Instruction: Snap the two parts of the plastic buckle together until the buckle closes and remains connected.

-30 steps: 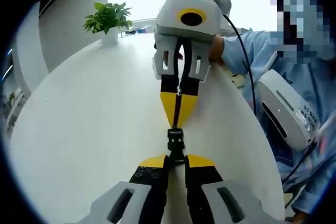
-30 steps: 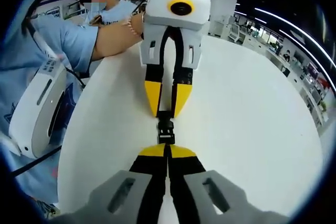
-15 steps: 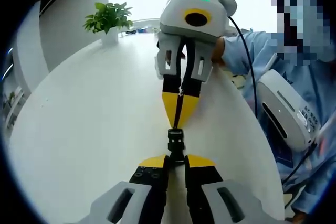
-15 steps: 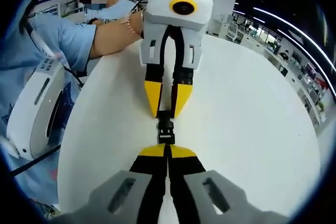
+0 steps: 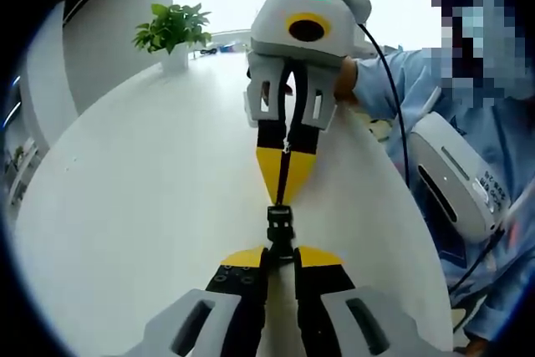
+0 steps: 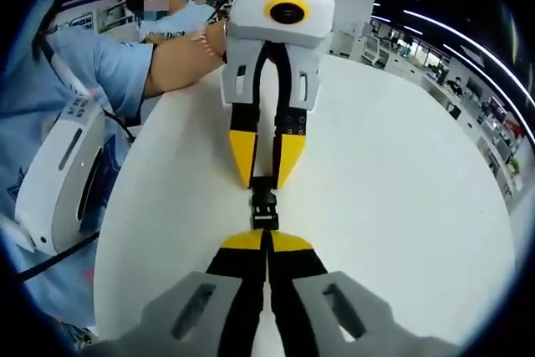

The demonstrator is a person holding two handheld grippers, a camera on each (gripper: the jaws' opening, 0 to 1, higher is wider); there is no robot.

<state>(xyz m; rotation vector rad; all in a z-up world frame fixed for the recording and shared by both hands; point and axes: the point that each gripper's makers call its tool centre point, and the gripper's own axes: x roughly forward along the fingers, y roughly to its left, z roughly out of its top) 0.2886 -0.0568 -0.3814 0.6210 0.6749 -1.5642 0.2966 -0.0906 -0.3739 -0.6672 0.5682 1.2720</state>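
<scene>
We note first the room: bright windows behind the left gripper view, a dark hall with long ceiling light strips behind the right gripper view. The worktop (image 5: pixel 134 206) is a wide, round-edged white slab, smooth and matte, bare around the work. A person in a light blue sleeve (image 6: pixel 100 64) stands at its edge, wearing a glossy white rounded device (image 5: pixel 456 175) with a dark slot; small print shows on it, too small for us to read. A small green potted plant (image 5: pixel 171 31) in a white pot sits at the far side of the worktop.

The two tools meet tip to tip over the worktop. Each has a white moulded plastic body, black arms and yellow wedge-shaped tips. The left claw (image 5: pixel 281 250) has its jaws drawn together on the near end of the plastic buckle (image 5: pixel 279 225). In the right gripper view, the right claw (image 6: pixel 264 240) is likewise drawn together on the buckle's opposite end.

The buckle is small, black, hard plastic, ribbed and roughly rectangular, held between the two sets of yellow tips, above the worktop. Its two parts appear to be seated one in the other, though the joint is too small for us to be sure. A thin dark strap (image 5: pixel 284 175) runs up from it between the opposite tips.
</scene>
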